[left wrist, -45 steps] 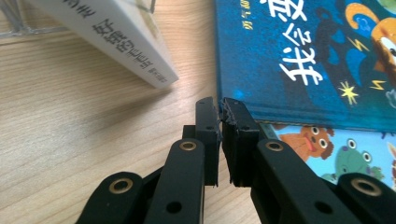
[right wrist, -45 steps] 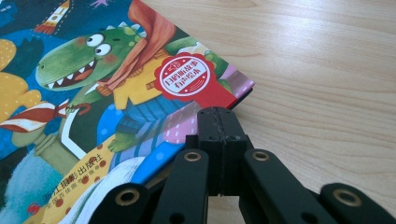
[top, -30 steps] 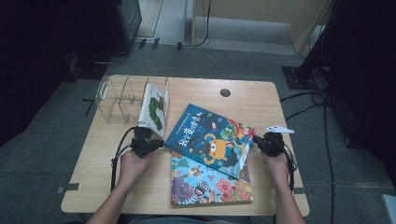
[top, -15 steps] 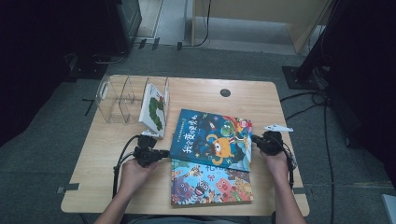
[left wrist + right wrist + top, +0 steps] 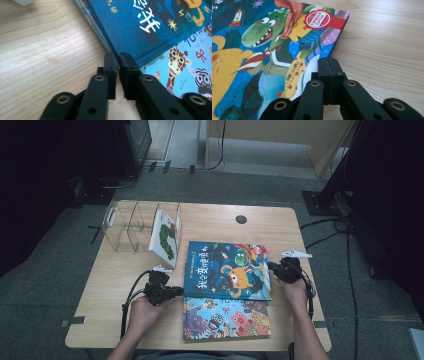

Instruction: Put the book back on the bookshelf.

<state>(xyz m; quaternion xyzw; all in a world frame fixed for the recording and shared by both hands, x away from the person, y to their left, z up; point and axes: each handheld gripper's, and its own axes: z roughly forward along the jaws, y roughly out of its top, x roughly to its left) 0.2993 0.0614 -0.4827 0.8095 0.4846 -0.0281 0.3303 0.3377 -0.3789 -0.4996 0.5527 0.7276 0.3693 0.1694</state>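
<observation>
Blue book (image 5: pixel 227 270) lying flat on the desk (image 5: pixel 115 285), overlapping a second book (image 5: pixel 225 319), long axis left to right, title toward the left tool (image 5: pixel 117 60). Left tool just opened narrowly at the spine, holding nothing; right tool (image 5: pixel 329 61) pinched on the cover edge. May twist or slip if lifted one-sided
</observation>
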